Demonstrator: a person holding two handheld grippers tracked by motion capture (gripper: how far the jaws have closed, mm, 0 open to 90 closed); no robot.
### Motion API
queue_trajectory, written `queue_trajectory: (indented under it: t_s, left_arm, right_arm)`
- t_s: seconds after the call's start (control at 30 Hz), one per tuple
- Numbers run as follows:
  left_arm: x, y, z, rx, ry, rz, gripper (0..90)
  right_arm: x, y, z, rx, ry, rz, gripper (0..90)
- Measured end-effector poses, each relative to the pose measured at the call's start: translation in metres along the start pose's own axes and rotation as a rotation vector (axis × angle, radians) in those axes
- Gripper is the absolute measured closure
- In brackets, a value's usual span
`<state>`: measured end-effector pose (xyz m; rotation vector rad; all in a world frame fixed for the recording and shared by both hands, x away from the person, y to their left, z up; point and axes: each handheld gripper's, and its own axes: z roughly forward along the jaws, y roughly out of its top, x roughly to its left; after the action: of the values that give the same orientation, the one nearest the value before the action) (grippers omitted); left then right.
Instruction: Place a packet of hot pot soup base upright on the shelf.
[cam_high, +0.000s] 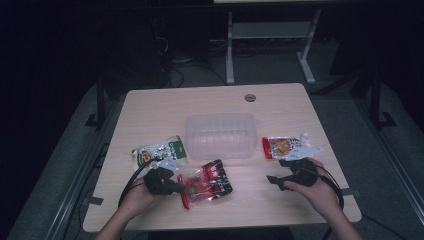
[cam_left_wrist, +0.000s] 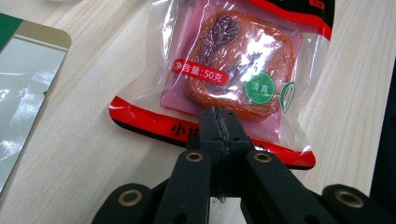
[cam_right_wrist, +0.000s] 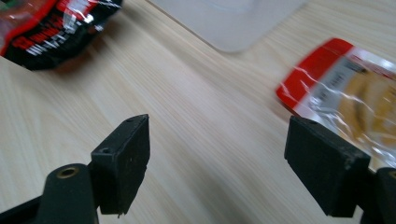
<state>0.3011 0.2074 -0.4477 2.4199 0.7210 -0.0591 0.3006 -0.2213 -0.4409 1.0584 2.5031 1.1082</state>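
Left gripper (cam_left_wrist: 219, 116) jaws pressed together, tips at the near seam of the red snack pouch (cam_left_wrist: 238, 70); whether film is pinched between them, can't tell. Pouch lies near the table's (cam_high: 280, 100) front edge, before the clear tub (cam_high: 220, 135). Judged light, floppy, slick film; flat seam edge is the best hold. Right gripper (cam_right_wrist: 219, 158) released, wide, beside the orange packet (cam_right_wrist: 355, 98), which is cut off, blurred. Green pouch (cam_high: 160, 152) partly hidden.
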Motion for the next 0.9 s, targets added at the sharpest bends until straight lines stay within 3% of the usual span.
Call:
queue_trajectory:
  t_s: [0.2,0.57,0.9]
  left_arm:
    - [-0.001,0.000,0.002,0.040,0.021,0.022,89.8]
    - [-0.001,0.000,0.002,0.036,0.025,0.011,89.8]
    - [-0.002,-0.001,0.002,0.030,0.026,-0.006,89.8]
  right_arm:
    - [0.016,0.017,0.014,0.002,0.060,-0.025,25.2]
    - [0.037,0.047,0.037,-0.002,0.163,-0.066,28.2]
    - [0.054,0.065,0.061,0.020,0.272,-0.059,29.0]
